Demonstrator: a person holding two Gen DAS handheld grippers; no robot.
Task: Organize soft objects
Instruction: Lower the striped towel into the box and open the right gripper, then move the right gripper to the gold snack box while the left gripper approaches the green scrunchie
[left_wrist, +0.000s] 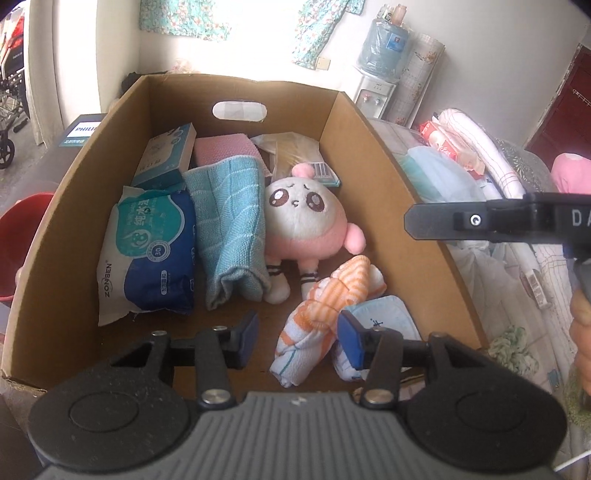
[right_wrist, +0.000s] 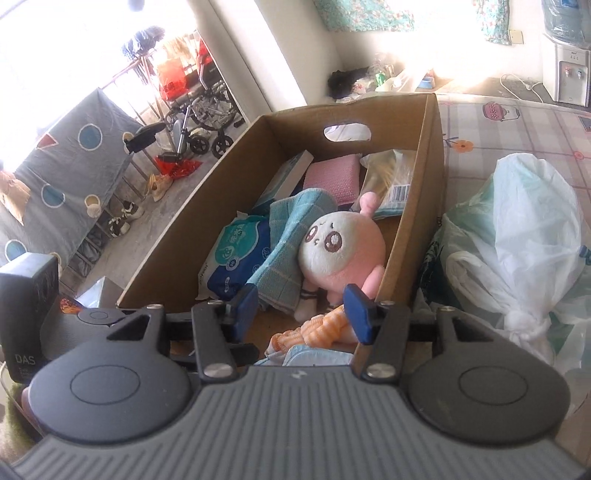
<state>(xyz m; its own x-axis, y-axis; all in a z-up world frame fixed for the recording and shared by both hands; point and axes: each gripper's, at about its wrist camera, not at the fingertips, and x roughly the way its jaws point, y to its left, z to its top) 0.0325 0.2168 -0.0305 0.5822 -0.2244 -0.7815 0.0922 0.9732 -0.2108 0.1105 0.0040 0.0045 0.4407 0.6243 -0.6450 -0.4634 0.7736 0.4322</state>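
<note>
box (left_wrist: 369, 122): wipes pack (left_wrist: 147, 254) left | folded towel (left_wrist: 232, 229) middle | plush toy (left_wrist: 306, 218) right

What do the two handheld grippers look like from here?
Both match: left gripper and right gripper have blue pads on black linkage arms with silver pivot screws, above a grey ribbed body with round black discs. The left's side reads "DAS".

Bright daylight, blown-out glare above; fisheye bending at edges.

Pink plush toy (right_wrist: 341, 254) lies in cardboard box (right_wrist: 430, 192) beside teal towel (right_wrist: 291, 236)
</note>
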